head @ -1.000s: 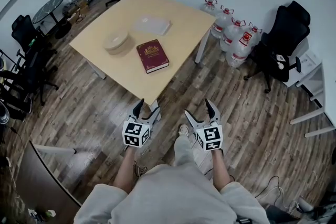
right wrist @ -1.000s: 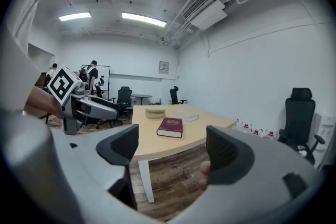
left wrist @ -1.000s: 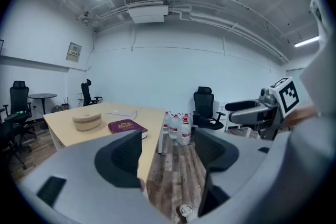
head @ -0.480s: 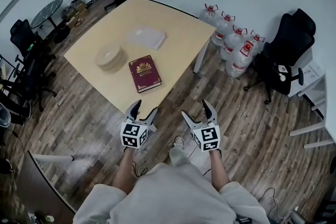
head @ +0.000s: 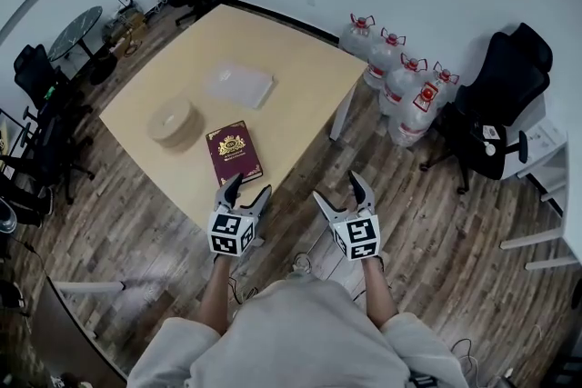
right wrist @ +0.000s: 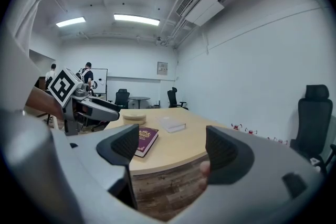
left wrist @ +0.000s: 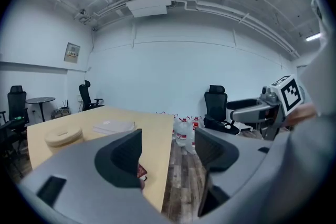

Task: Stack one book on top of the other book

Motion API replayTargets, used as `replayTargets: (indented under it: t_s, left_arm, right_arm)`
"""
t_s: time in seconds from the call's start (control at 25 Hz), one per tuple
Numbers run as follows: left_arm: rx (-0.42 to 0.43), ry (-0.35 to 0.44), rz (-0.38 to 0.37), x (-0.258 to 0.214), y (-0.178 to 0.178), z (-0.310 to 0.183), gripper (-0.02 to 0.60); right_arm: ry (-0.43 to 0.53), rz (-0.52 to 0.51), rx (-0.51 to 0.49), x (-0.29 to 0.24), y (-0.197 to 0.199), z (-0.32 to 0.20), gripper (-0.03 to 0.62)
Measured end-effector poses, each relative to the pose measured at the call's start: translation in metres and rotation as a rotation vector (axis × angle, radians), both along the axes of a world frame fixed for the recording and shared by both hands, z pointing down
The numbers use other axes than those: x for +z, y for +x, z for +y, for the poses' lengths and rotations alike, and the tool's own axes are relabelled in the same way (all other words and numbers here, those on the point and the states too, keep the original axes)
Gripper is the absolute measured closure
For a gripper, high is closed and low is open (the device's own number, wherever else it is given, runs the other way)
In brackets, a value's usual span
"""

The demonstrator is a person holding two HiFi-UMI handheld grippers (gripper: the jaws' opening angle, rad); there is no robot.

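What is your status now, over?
Left gripper, right gripper: open, empty, by table edge. Red book, white book apart, unstacked. Round box beside red book, not between them.

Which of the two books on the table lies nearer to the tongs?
The dark red book with the gold emblem, just ahead of the left tongs. The white book lies farther back on the table.

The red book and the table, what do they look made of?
Red book: seemingly a hardcover in matte maroon cloth or leatherette, with a gold emblem stamped on it. Table: pale, even wood-tone top with a smooth finish, probably laminate.
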State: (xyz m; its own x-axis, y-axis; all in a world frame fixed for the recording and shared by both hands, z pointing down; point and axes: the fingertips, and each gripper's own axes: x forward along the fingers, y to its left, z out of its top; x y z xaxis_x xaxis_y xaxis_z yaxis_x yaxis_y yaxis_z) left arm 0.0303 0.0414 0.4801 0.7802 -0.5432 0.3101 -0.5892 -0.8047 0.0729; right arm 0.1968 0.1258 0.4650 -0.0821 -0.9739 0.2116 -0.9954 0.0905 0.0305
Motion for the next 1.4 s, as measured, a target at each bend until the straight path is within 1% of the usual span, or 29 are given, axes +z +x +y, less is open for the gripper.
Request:
replayTargets:
  t_s: [0.16,0.32,0.56,0.72,0.96,1.16,1.4]
  left_arm:
    - [-0.003,0.003,-0.009,0.001,0.019,-0.013,0.265]
    - [-0.007,0.003,-0.017,0.002,0.030,-0.022,0.267]
    - [-0.018,-0.011,-0.028,0.008,0.035,-0.030,0.268]
    - [-0.029,-0.018,-0.030,0.013,0.032,-0.038,0.268]
    - [-0.046,-0.027,-0.024,0.017,0.035,-0.058,0.268]
    - [-0.092,-0.031,-0.017,0.020,0.025,-0.086,0.268]
    - [-0.191,-0.046,-0.010,0.026,-0.007,-0.126,0.268]
  right_arm:
    - [0.002,-0.007,-0.004,0.002,0.018,-0.014,0.207]
    - [0.000,-0.011,-0.006,0.004,0.030,-0.024,0.209]
    - [-0.019,-0.020,-0.014,0.012,0.038,-0.035,0.209]
    - [-0.019,-0.020,-0.026,0.014,0.035,-0.044,0.210]
    - [-0.023,-0.012,-0.048,0.015,0.037,-0.068,0.210]
    - [-0.028,-0.011,-0.087,0.017,0.032,-0.103,0.210]
    - [-0.040,-0.003,-0.186,0.019,0.006,-0.160,0.210]
